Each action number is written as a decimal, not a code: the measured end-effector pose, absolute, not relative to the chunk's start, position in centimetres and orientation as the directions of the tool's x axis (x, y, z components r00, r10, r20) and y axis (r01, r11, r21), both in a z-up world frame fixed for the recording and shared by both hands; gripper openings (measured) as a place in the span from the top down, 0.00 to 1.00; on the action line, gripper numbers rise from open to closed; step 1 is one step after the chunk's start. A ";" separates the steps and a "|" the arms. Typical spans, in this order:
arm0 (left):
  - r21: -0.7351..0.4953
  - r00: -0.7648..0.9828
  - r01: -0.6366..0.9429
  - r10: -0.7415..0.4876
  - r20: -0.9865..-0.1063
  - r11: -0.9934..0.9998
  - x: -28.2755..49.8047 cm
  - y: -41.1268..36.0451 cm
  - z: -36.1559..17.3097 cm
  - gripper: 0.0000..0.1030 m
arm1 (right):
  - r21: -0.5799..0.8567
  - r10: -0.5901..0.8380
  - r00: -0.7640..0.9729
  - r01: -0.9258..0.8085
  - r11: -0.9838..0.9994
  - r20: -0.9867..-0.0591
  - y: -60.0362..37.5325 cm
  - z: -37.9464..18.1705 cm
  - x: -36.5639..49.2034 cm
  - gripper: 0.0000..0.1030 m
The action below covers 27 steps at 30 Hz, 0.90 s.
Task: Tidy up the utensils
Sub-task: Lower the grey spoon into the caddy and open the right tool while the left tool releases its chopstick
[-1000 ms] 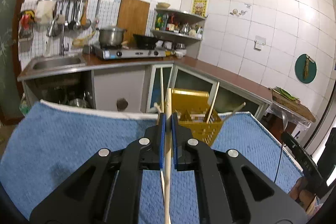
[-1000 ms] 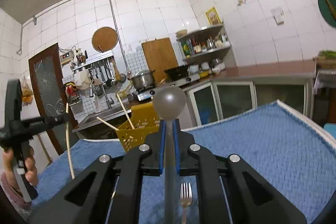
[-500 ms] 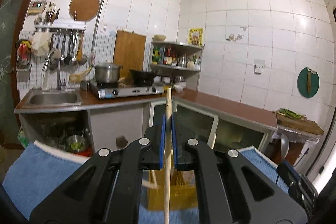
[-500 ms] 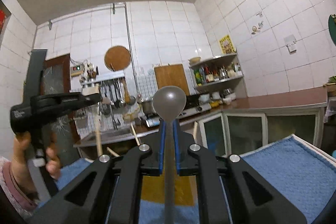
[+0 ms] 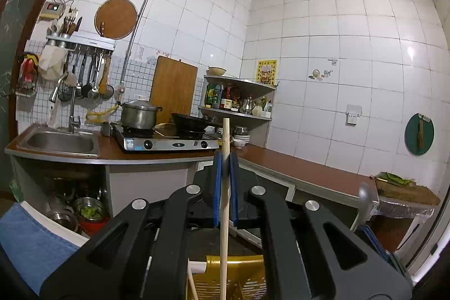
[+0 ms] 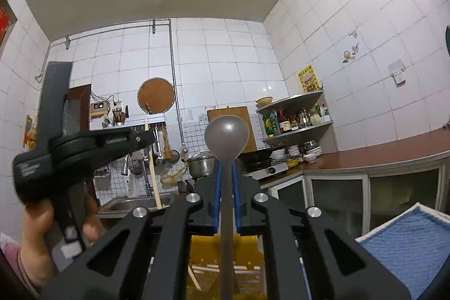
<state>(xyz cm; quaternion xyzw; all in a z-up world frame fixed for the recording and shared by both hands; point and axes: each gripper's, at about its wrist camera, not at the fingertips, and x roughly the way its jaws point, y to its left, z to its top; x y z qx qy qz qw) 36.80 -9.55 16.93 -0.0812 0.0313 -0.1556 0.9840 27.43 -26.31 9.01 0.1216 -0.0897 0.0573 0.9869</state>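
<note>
Well, left gripper (image 5: 225, 173) clamps chopstick (image 5: 224, 215), right gripper (image 6: 225, 182) clamps spoon (image 6: 226, 137); wall poster (image 5: 266, 71) txt unreadable.

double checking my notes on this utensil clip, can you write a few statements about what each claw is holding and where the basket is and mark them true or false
1. The left claw is shut on a wooden chopstick. True.
2. The right claw holds a fork. False: it is shut on a grey spoon, bowl end up.
3. The yellow basket shows low in both wrist views, below the claws. True.
4. The chopstick lies flat across the left claw. False: it stands about upright between the pads.
5. The table is covered with a red cloth. False: the blue towel covers it.
</note>
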 end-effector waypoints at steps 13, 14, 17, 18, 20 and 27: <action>-0.159 0.947 0.298 -0.313 -0.074 0.941 39.3 -9.4 12.5 0.96 | 0.144 0.066 0.984 -0.090 0.985 0.164 -25.1 6.5 31.4 0.92; -0.153 0.946 0.298 -0.313 -0.085 0.942 39.5 -9.5 12.1 0.96 | 0.129 0.063 0.986 -0.083 0.988 0.154 -25.0 6.2 31.6 0.92; -0.139 0.945 0.292 -0.308 -0.111 0.946 39.8 -9.4 11.1 0.96 | 0.091 0.052 0.991 -0.063 0.994 0.122 -25.0 5.2 31.6 0.92; -0.138 0.943 0.293 -0.310 -0.123 0.946 39.9 -9.4 10.8 0.96 | 0.088 0.051 0.992 -0.061 0.994 0.114 -25.1 5.1 31.5 0.92; -0.132 0.940 0.291 -0.309 -0.143 0.948 40.1 -9.4 10.5 0.96 | 0.076 0.048 0.995 -0.055 0.996 0.090 -25.3 4.6 31.3 0.92; -0.127 0.920 0.297 -0.320 -0.228 0.946 40.1 -9.2 9.5 0.96 | 0.051 0.060 0.998 -0.060 0.997 0.003 -25.5 3.7 30.7 0.92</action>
